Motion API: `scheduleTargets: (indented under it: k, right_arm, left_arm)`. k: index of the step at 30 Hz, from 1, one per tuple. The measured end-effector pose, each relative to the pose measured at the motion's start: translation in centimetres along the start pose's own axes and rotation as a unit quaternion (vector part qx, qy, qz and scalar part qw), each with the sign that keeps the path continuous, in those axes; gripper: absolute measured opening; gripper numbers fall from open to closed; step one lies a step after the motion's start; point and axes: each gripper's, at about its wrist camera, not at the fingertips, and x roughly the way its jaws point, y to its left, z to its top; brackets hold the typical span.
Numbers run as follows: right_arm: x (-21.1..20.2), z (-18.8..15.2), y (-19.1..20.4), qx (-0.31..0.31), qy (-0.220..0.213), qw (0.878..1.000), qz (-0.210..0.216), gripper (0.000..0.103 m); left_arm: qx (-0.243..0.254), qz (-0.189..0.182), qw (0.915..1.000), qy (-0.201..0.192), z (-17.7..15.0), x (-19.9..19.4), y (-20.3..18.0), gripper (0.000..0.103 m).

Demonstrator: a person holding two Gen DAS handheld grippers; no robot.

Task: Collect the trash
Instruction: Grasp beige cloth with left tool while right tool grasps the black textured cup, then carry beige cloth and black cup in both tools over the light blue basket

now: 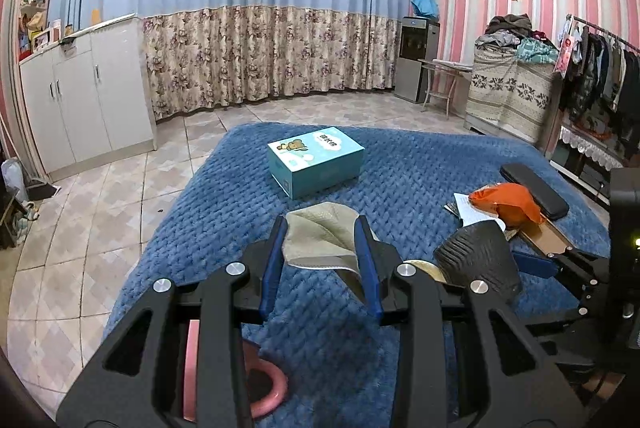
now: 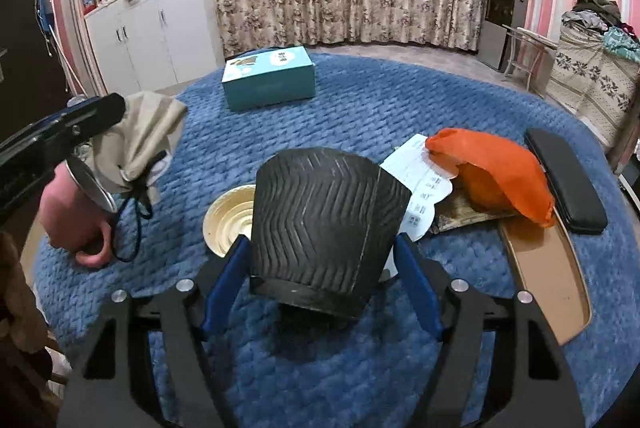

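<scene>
Black ribbed paper cup (image 2: 320, 224), upside down with its rim toward the camera, sits between the blue fingers of the right gripper (image 2: 320, 260). Both pads stand just beside the cup walls; whether they press it cannot be told from the right wrist view. The cup is above the blue quilted blanket (image 2: 360, 100).

Beige drawstring cloth pouch (image 1: 320, 240) is clamped between the narrowly spaced blue fingers of the left gripper (image 1: 322, 248), its pads touching the fabric on both sides. In the right wrist view the pouch hangs at 9 o'clock from the cup, a dark cord dangling below it.

Gold foil dish (image 2: 230, 218) lies on the blanket just beside the cup at 9 o'clock, partly hidden behind it. A white printed paper slip (image 2: 420, 184) lies at 2 o'clock from the cup, with an orange crumpled cloth bag (image 2: 492, 172) over its far edge. A black oblong case (image 2: 564, 180) lies near the bag at 3 o'clock. A brown flat board (image 2: 548, 280) rests at 4 o'clock.

Teal rectangular cardboard box (image 2: 270, 78) stands well apart at 12 o'clock, closed. A pink ring (image 1: 268, 388) lies below the left gripper.
</scene>
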Motion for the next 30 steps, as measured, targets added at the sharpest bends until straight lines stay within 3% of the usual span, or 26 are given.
scheduleTargets:
  k: [6,12,20,26,30]
  right_arm:
    - [-3.2,0.2,-1.7,0.008,-0.038,0.999,-0.02,0.072]
    - [-9.3,0.1,-7.4,0.046,-0.085,0.991,-0.088,0.072]
    - [-17.7,-1.8,-16.7,0.124,-0.139,0.964,-0.189,0.072]
    - [-22.7,-4.7,-22.8,0.172,-0.149,0.94,-0.253,0.072]
    - [-24.9,-7.1,-27.2,0.206,-0.149,0.927,-0.274,0.072]
  left_arm:
    - [0.002,-0.005,1.0,0.0,0.4,-0.2,-1.2,0.033]
    - [0.008,-0.023,0.9995,-0.019,1.0,-1.2,-4.3,0.033]
    - [0.024,-0.066,0.9969,-0.037,1.7,-2.4,-9.6,0.033]
    - [0.047,-0.106,0.9921,-0.047,2.5,-2.5,-15.3,0.033]
    - [0.062,-0.148,0.9857,-0.051,3.1,-2.6,-20.1,0.033]
